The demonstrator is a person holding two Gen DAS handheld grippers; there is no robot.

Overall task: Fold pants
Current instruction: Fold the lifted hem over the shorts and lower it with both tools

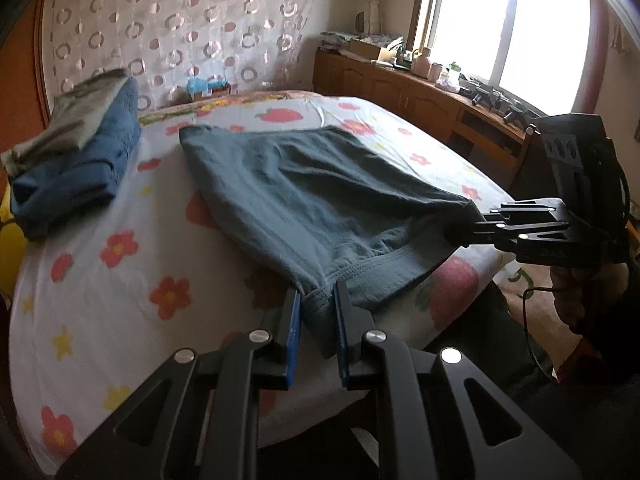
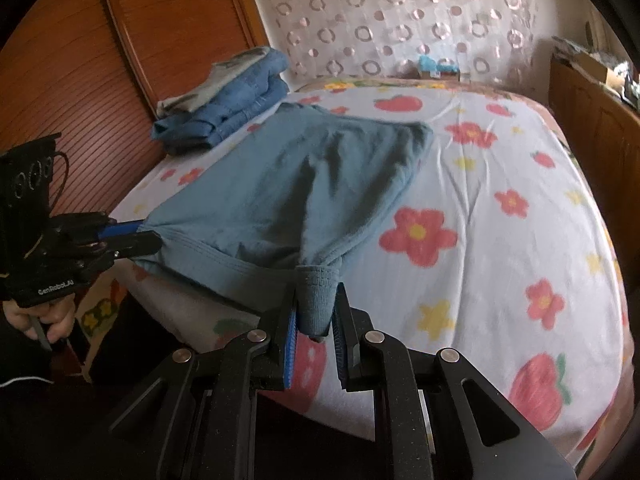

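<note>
Sunlight comes in through a big window [image 1: 508, 20] on one side of the bedroom, and under it a long brown wooden cabinet [image 1: 404, 88] carries boxes, jars and other small stuff. We see a wide bed [image 2: 520, 184] with a white sheet that has red flowers, yellow stars and strawberries on it. Behind the bed hangs a pale curtain [image 1: 180, 28] with shiny rings all over it. A brown wooden panel [image 2: 80, 60] stands at the side of the bed.

Our blue-grey pants [image 1: 320, 200] lie spread on the bed, near the front edge, with the waistband toward us. The waistband is lifted a little off the sheet, and the far part lies flat on it.

Our left gripper [image 1: 317, 308] is clenched on one corner of the waistband, and the cloth is bunched between its blue pads. Our right gripper [image 2: 317, 304] is clenched on the other corner, with a thick fold of cloth pinched tight. From each camera we can see the other gripper out at the side, with a hand [image 2: 44, 316] under it.

Far back on the bed sits a pile of folded clothes [image 2: 224, 104], blue ones with a grey one on top. It is well apart from our pants
</note>
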